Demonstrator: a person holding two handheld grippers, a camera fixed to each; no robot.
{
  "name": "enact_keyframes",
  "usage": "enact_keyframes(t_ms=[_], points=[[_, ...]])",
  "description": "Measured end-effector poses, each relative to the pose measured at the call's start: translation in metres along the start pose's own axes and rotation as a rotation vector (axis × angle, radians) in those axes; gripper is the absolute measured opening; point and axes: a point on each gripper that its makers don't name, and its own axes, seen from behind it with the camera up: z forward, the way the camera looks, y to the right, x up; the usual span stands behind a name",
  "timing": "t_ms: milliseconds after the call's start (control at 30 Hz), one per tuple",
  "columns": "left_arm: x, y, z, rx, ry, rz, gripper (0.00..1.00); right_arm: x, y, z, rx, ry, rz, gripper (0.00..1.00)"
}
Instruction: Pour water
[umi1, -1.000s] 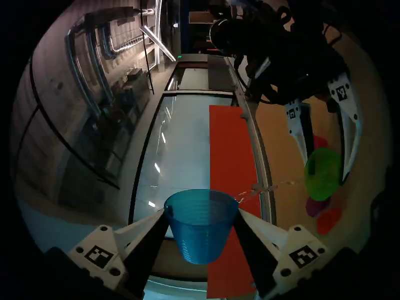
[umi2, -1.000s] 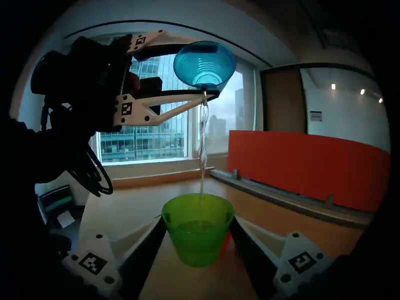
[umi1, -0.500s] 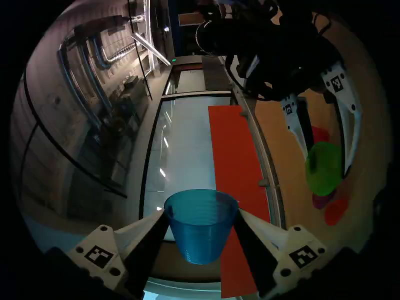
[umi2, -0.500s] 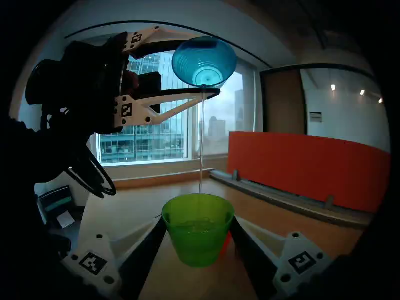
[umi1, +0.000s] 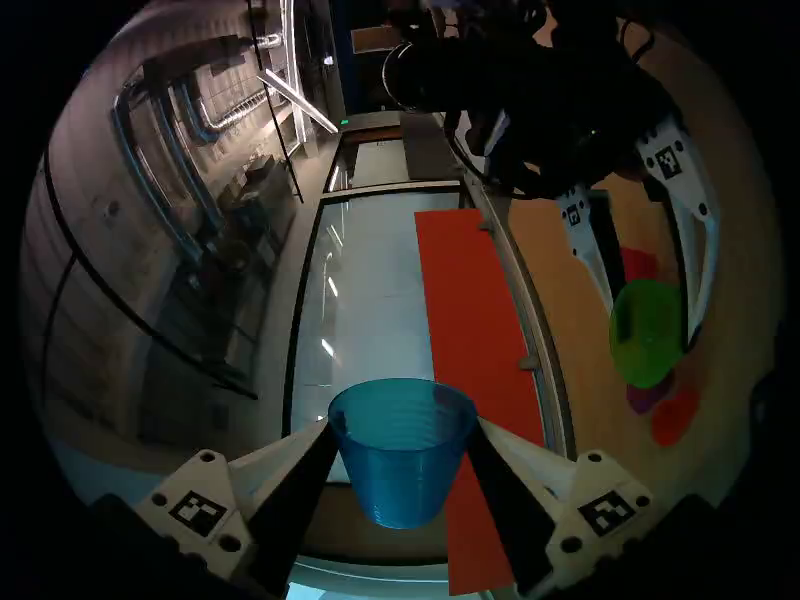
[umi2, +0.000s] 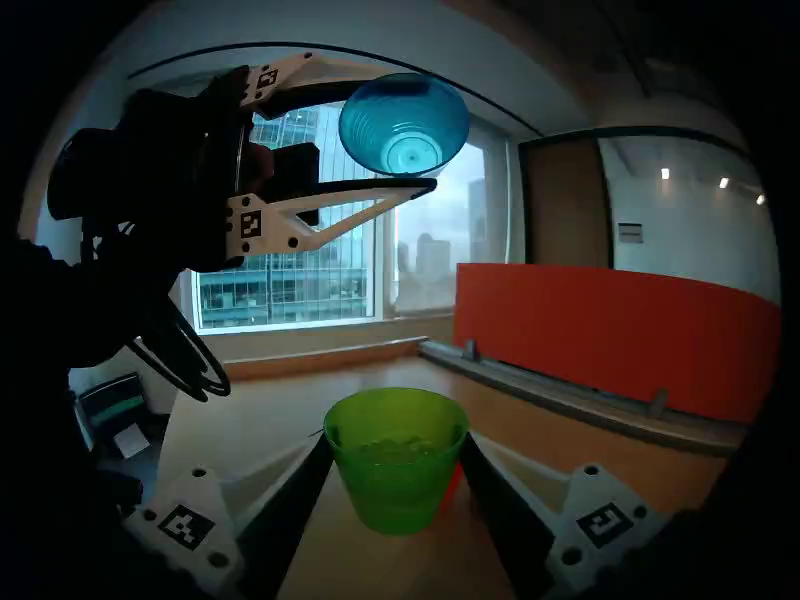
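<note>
Left gripper clamps the blue cup tipped above the green cup, clasped by right gripper to catch water; seemingly drained.

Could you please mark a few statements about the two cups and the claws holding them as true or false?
1. The left claw is shut on the translucent blue plastic cup. True.
2. The blue cup is held upright. False: the right gripper view shows it tipped far over.
3. The right claw grips a translucent green plastic cup. True.
4. The green cup is empty. False: water lies in it.
5. The long partition panel is blue. False: it is orange-red.
</note>
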Motion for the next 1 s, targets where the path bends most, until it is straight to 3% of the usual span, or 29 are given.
enact_keyframes(t_ms=[167, 300, 567, 1000], points=[[-0.002, -0.003, -0.001, 0.005, -0.001, -0.014, 0.86, 0.001, 0.000, 0.001, 0.000, 0.002, 0.001, 0.90], [-0.005, -0.002, 0.000, 0.000, -0.003, -0.054, 0.86, 0.002, 0.000, 0.002, -0.001, 0.003, 0.001, 0.90], [-0.013, -0.006, 0.002, 0.011, -0.016, -0.186, 0.86, 0.004, 0.002, 0.001, -0.007, 0.008, 0.003, 0.90], [-0.024, -0.002, 0.008, 0.008, -0.037, -0.405, 0.86, 0.005, 0.003, -0.002, -0.013, 0.015, 0.002, 0.90]])
